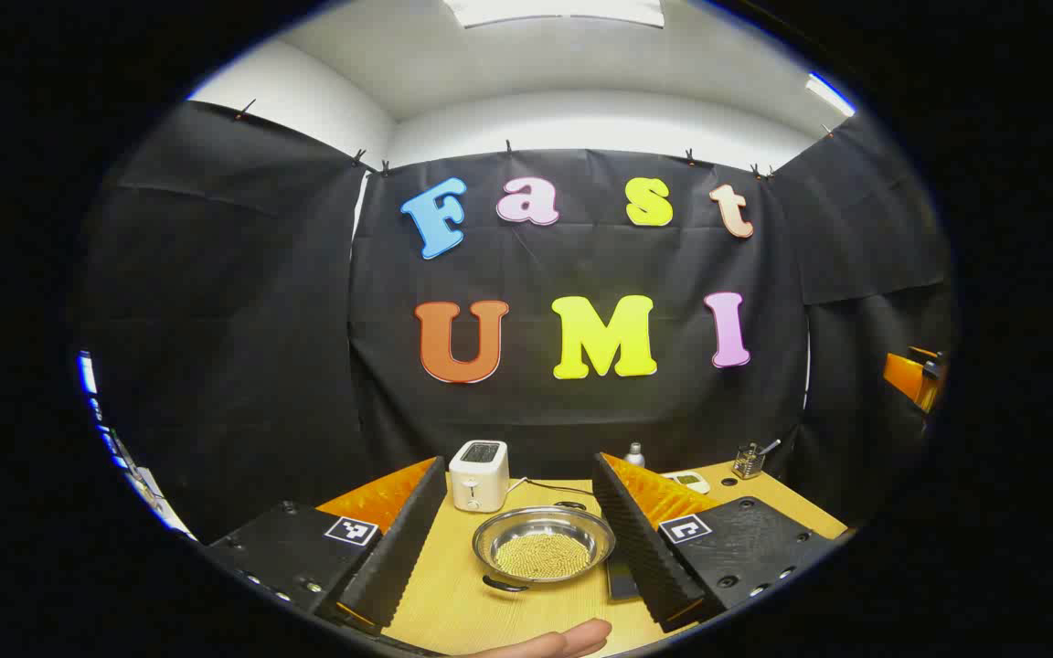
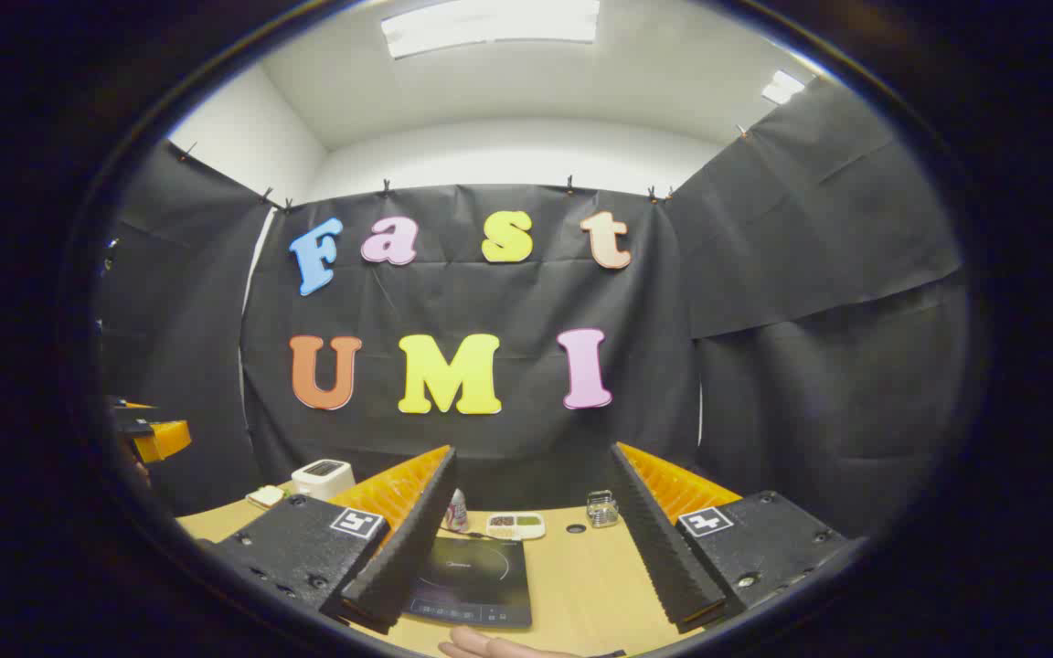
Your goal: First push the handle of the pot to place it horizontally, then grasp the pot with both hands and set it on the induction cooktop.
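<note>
A shallow steel pot (image 1: 544, 546) holding small yellowish beads rests on the wooden table (image 1: 453, 603), one dark handle at its near-left rim and another at its far side. My left gripper (image 1: 526, 571) hangs open just in front of it, a finger on either side and apart from it. The black induction cooktop (image 2: 476, 576) lies flat on the table between the fingers of my right gripper (image 2: 531, 580), which is open and holds nothing. Another gripper (image 2: 152, 437) shows at the left edge of the right gripper view.
A white toaster (image 1: 479, 475) stands behind the pot. A small bottle (image 1: 634, 453), a white dish (image 1: 686, 479) and a wire holder (image 1: 748, 460) line the table's back. A person's fingers (image 1: 554, 642) rest at the near edge. A divided snack tray (image 2: 515, 525) sits behind the cooktop.
</note>
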{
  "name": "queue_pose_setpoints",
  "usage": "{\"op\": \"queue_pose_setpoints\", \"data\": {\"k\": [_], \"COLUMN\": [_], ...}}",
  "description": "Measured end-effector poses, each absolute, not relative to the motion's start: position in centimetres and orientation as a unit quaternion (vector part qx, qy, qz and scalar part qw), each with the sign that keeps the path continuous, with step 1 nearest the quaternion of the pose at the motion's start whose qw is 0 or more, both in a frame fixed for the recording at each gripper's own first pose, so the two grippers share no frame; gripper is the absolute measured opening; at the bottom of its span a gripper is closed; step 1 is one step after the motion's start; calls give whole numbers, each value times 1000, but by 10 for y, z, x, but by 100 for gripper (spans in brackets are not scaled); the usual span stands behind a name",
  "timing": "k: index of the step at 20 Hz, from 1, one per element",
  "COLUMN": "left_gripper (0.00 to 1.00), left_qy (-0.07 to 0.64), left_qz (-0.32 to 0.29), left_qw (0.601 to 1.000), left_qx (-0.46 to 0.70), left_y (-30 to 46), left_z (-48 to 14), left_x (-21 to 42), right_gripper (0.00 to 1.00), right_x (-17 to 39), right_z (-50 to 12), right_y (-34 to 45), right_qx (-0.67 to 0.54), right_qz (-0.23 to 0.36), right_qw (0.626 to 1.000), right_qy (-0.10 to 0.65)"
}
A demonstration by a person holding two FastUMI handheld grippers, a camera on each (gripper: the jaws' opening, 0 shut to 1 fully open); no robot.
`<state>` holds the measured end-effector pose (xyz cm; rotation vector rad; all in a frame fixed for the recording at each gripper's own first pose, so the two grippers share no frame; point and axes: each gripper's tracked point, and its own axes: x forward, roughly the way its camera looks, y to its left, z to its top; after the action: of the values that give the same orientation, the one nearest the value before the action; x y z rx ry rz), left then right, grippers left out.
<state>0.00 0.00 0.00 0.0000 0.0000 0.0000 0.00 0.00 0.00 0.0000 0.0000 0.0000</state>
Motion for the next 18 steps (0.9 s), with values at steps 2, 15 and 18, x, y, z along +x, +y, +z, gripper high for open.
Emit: {"op": "queue_pose_setpoints", "data": {"k": [2, 15, 18], "left_gripper": [96, 96, 96], "left_qy": [1, 5, 9], "left_qz": [-9, -19, -32], "left_qw": [1000, 1000, 999], "left_qx": [-1, -17, -21], "left_y": [-5, -13, -17], "left_z": [-1, -24, -39], "left_x": [0, 15, 24], "right_gripper": [99, 99, 99], "right_x": [-2, -3, -1], "right_z": [2, 1, -3], "right_y": [0, 8, 10], "right_qx": [-4, -13, -15], "right_qz": [2, 10, 13], "right_qw": [1000, 1000, 1000], "right_qy": [-3, -15, -14]}}
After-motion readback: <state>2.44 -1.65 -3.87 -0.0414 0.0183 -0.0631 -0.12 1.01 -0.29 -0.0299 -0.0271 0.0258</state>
